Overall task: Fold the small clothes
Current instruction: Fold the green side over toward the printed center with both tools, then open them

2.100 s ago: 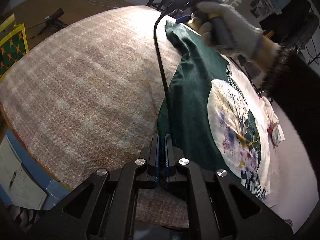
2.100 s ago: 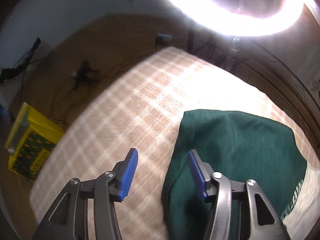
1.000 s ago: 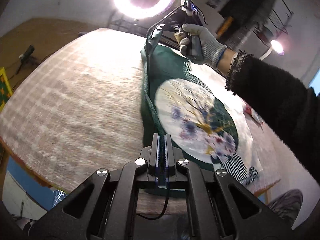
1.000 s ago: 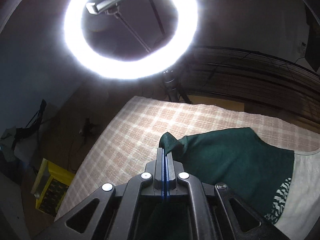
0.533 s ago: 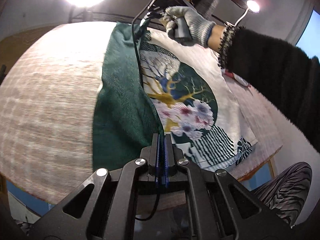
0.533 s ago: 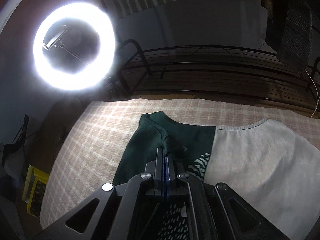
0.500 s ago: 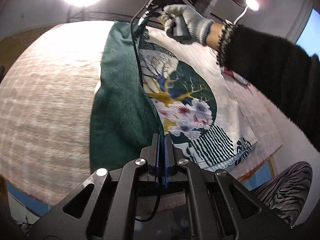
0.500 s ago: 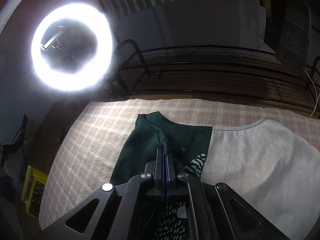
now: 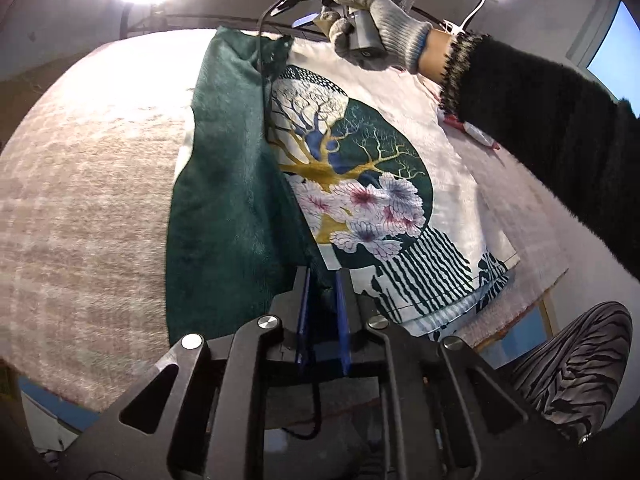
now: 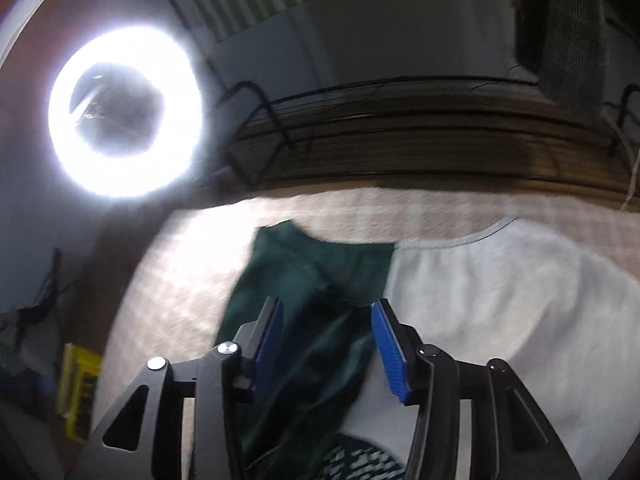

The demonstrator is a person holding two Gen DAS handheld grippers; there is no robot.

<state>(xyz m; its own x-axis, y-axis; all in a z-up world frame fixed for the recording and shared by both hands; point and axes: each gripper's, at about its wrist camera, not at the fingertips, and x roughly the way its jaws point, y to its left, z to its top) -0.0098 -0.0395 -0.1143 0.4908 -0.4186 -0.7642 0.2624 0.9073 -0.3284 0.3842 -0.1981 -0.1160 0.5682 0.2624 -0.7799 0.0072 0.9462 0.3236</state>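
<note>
A small garment [image 9: 360, 168] lies flat on the plaid-covered table [image 9: 88, 184], white front with a tree and flower print. Its dark green left part [image 9: 224, 200] is folded over along the print's edge. My left gripper [image 9: 323, 276] is slightly open at the near end of the green fold, with cloth loose between the blue pads. My right gripper [image 10: 326, 316] is open above the far green corner [image 10: 320, 264]; in the left wrist view it shows in a gloved hand [image 9: 372, 20] at the far edge.
A bright ring light [image 10: 124, 112] stands beyond the table's far edge, next to a dark rack [image 10: 400, 132]. A yellow crate [image 10: 78, 392] sits on the floor at left. A small red-and-white item [image 9: 472, 130] lies right of the garment. A striped knee [image 9: 568, 364] shows at lower right.
Both grippers have opened and let go of the green edge, which now lies folded over onto the garment. The right gripper has lifted slightly off the cloth.
</note>
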